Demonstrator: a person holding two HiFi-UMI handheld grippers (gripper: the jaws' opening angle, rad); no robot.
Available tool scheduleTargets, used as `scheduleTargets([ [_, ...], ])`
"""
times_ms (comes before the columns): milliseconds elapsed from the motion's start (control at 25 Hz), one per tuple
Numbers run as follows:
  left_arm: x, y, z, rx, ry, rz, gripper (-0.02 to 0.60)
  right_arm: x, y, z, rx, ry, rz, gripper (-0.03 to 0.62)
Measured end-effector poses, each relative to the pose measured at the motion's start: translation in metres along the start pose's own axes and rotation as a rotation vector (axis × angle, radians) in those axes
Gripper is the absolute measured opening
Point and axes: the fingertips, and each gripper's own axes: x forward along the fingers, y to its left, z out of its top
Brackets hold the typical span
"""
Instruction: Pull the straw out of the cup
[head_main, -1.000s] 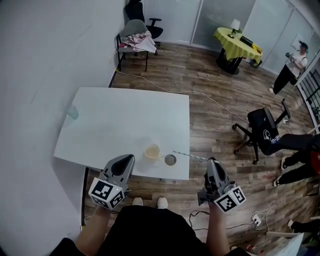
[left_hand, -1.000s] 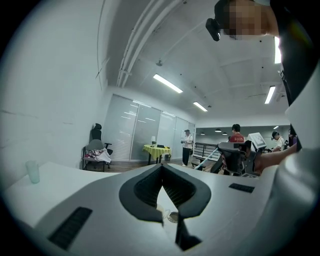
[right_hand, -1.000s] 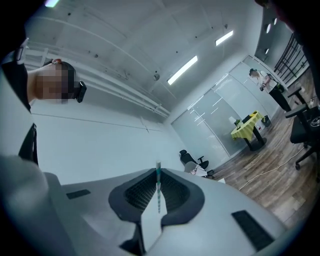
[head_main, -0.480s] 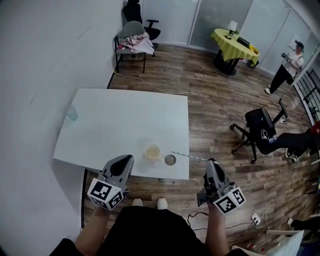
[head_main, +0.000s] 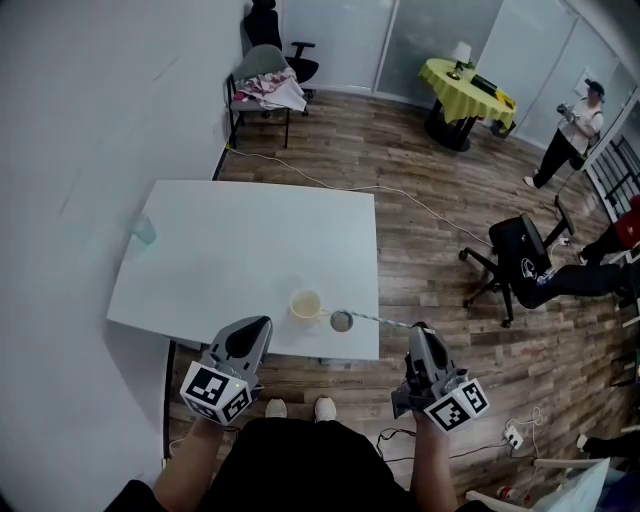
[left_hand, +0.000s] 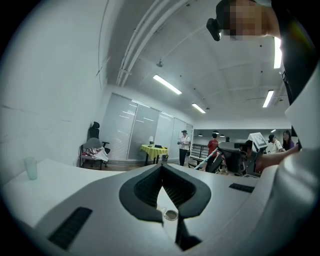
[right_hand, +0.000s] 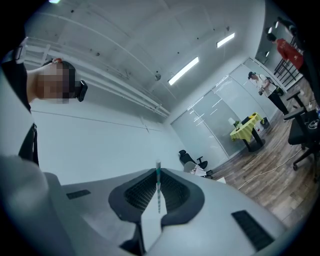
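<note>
where the straw (head_main: 380, 320) is: clear of the cup (head_main: 305, 303), held near level by the near corner of the table (head_main: 230, 240), its free end over a small round grey thing (head_main: 341, 321)
right gripper (head_main: 419, 330): jaws pinching one end of the straw
left gripper (head_main: 252, 326): jaws pressed together, nothing between them
handling: probably very light, thin and bendy; crushes easily
hold: near one end, a gentle pinch across it
cup: looks light, could tip

Your left tool (head_main: 259, 324) points forward with its jaws together and nothing between them. Your right tool (head_main: 420, 329) also points forward, jaws clamped on the straw (head_main: 385, 319). Your left forearm (head_main: 190, 462) and right forearm (head_main: 431, 466) are both extended, well apart.
</note>
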Motion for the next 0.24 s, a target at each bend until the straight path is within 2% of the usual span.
scheduleTargets([
  [240,0.0001,-0.0003,-0.0036,0.004,0.005,0.004,0.014,0.0028,0.0018,-0.0073,0.003,0.009,0.005,0.04],
])
